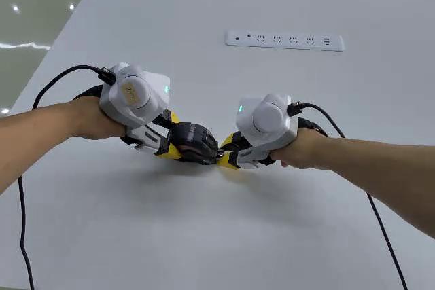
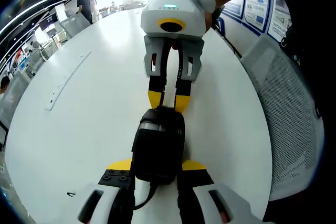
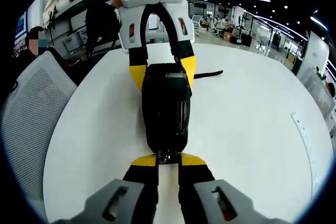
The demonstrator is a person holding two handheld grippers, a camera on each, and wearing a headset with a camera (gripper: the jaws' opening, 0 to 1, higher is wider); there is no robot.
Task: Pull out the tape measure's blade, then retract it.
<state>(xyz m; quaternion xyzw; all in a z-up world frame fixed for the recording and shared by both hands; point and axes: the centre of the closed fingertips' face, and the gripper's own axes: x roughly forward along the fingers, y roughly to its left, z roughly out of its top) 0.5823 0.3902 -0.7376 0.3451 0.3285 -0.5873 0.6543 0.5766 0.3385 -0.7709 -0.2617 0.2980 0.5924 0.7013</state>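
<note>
The left tool clamps the black rounded plastic tape measure. Opposite, the right tool, nearly closed, pinches its hook end. It looks rigid and weighty; pulling by that hook seems best.

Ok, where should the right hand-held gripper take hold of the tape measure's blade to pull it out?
By the small metal end hook at the case's mouth, coming head-on from the end opposite the left hand-held gripper, which clamps the tape measure. The hook looks like the blade's only exposed part and faces the right hand-held gripper.
</note>
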